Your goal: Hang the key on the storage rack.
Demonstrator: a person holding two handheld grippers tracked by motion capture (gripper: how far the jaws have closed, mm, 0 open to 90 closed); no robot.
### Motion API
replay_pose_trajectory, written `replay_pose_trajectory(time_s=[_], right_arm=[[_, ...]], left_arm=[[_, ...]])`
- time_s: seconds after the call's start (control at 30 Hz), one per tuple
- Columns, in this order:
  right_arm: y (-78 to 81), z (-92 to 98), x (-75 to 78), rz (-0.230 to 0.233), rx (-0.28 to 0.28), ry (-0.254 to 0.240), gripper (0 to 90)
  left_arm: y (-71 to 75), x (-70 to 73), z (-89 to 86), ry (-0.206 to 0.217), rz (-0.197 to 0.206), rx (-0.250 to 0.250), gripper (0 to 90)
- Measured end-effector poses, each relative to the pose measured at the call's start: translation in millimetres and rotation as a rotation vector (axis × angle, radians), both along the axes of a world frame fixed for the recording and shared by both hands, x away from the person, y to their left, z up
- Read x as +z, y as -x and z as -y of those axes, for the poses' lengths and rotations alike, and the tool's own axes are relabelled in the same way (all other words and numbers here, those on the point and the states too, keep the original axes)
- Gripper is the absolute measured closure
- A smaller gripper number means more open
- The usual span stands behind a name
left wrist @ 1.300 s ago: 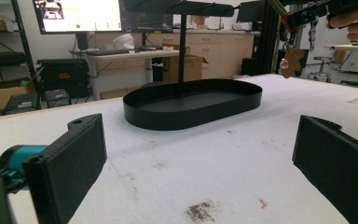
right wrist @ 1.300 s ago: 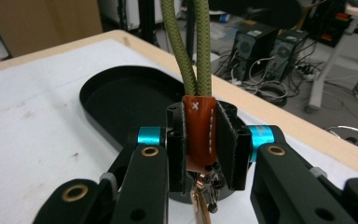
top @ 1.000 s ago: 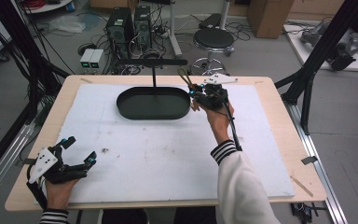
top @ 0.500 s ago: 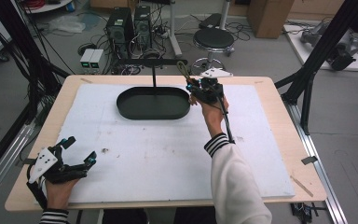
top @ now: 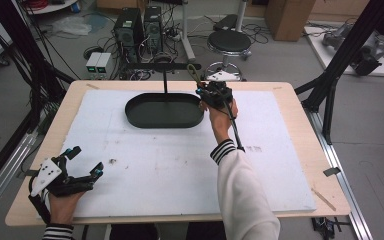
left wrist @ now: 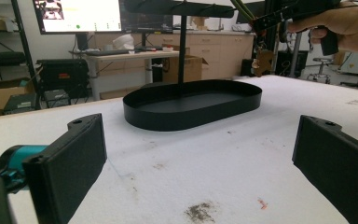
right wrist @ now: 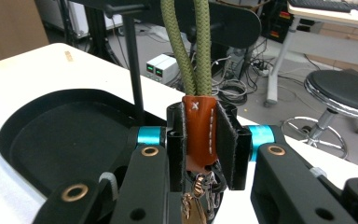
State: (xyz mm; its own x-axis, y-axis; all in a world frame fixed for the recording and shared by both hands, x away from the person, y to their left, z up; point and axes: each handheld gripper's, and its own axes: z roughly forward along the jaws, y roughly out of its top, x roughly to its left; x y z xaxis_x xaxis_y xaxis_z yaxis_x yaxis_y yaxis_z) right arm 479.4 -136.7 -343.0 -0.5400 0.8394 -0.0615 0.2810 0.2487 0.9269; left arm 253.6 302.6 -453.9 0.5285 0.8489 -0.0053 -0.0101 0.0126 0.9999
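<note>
Now, right hand-held gripper: clamped on the orange leather keychain tab with olive-green cord loop
Change: loop raised nearer the black stand's crossbar, above the black oval tray
Meaning: hanging judged imminent
Left hand-held gripper: wide open, empty, at table edge

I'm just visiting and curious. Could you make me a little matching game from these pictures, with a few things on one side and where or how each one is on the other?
Things:
1. left gripper
2. right gripper
3. black tray
4. green cord loop

States:
A. rises out of an orange leather tab
B. open, at the table's near left corner
C. empty, at the far side of the table
D. shut on the orange leather tab

Pairs: 1-B, 2-D, 3-C, 4-A
</note>
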Motion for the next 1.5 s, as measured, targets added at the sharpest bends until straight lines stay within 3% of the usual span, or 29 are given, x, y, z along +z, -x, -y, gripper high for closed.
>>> replay_pose_trajectory(time_s=[1.0, 1.37, 1.43, 1.5], right_arm=[[-18.7, 6.4, -20.1, -0.063, -0.046, -0.053, 74.9], [-22.1, 4.3, -20.7, -0.066, -0.045, -0.023, 74.0], [-23.0, 4.5, -21.6, -0.071, -0.033, -0.038, 66.0], [-24.5, 5.6, -23.6, -0.081, -0.038, -0.076, 35.6]], left_arm=[[-0.1, 0.1, -0.1, -0.001, -0.001, 0.000, 3.3], [0.0, 0.0, 0.0, -0.001, 0.000, 0.000, 3.3], [0.1, 0.0, -0.1, -0.002, 0.000, 0.001, 3.3], [0.4, 0.0, 0.0, -0.001, 0.001, 0.001, 3.3]])
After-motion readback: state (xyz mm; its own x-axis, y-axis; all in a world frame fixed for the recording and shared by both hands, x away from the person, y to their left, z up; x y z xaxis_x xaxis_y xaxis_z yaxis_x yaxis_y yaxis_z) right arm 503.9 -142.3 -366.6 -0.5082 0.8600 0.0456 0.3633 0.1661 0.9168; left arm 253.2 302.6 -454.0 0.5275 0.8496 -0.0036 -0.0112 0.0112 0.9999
